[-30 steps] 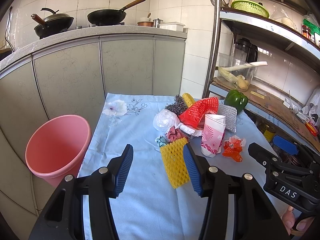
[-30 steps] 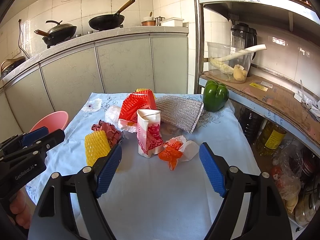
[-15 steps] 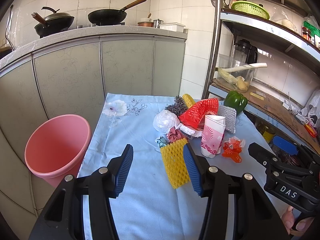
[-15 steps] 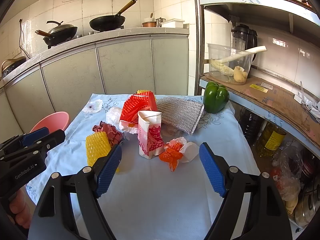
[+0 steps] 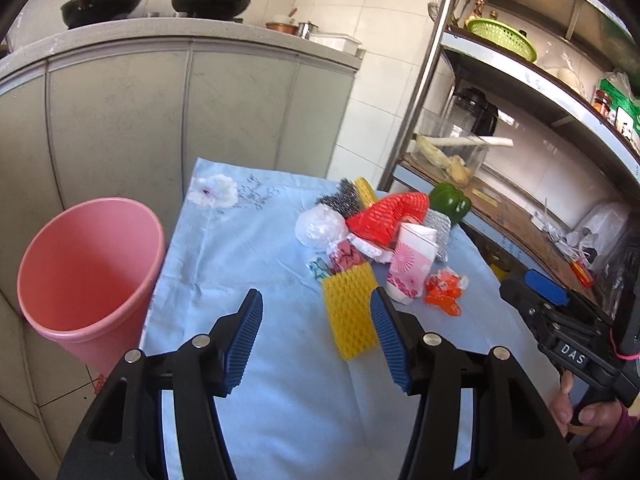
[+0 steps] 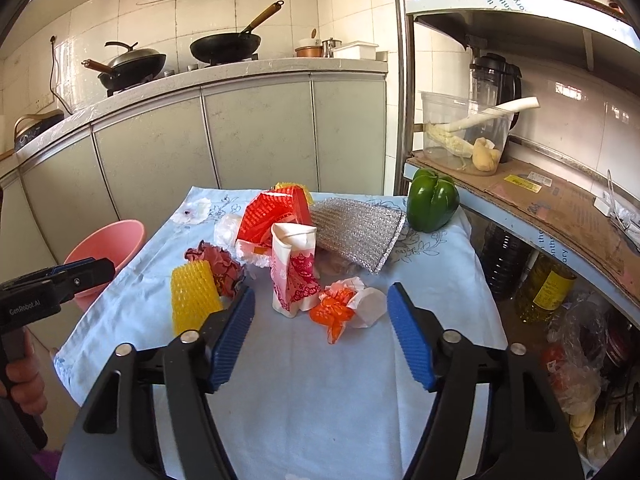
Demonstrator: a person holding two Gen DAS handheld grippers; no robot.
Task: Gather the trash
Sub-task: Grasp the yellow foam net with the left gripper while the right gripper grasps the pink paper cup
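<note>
Trash sits heaped in the middle of the blue-clothed desk (image 6: 304,392) ahead of me. My left gripper (image 5: 316,336) hangs with its fingers wide and nothing between them; the yellow foam net (image 5: 352,312) lies just beside the right-hand blue pad, and I cannot tell whether it touches. My right gripper (image 6: 320,336) has its fingers closing, though they stand well apart, with the orange wrapper (image 6: 336,312) and its white crumple in the gap and neither pad pressing on it. Behind it the pink-patterned paper cup (image 6: 294,268) stands crumpled and leaning. The red mesh bag (image 6: 276,216) and silver scouring cloth (image 6: 356,232) cover whatever lies beneath them, and the clear plastic wad (image 5: 320,226) is half hidden from the right side. A green pepper (image 6: 432,200) rests at the desk's far corner. The pink bin (image 5: 88,276) stands on the floor off the left edge; its base is cut off from view.
</note>
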